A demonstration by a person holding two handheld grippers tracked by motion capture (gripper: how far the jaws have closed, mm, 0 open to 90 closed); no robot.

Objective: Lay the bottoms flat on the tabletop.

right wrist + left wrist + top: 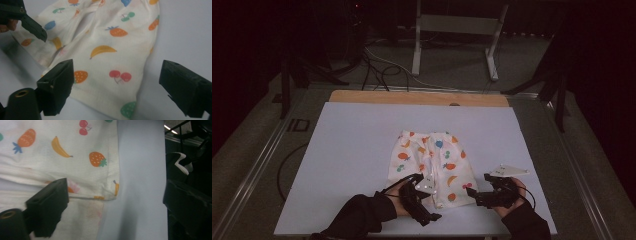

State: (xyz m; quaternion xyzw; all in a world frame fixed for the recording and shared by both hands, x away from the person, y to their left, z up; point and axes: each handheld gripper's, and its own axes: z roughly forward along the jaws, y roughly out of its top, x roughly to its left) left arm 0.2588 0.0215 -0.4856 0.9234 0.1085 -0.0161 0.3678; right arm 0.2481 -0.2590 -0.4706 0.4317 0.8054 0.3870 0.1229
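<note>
Item: fruit-print shorts [431, 167], flat near the white sheet's [347, 150] front edge. We hold the left gripper [424, 192] at their near-left corner and the right gripper [479, 196] at near-right, jaws spread, empty. Our left gripper view adds a folded hem; the right gripper view, cherries and banana.

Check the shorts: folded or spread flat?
Spread flat. The shorts lie open on the table, waistband at the far end, both legs side by side toward the person, and no part doubled over.

Overhead cam; tool cams close (both: shorts [432, 167]).
</note>
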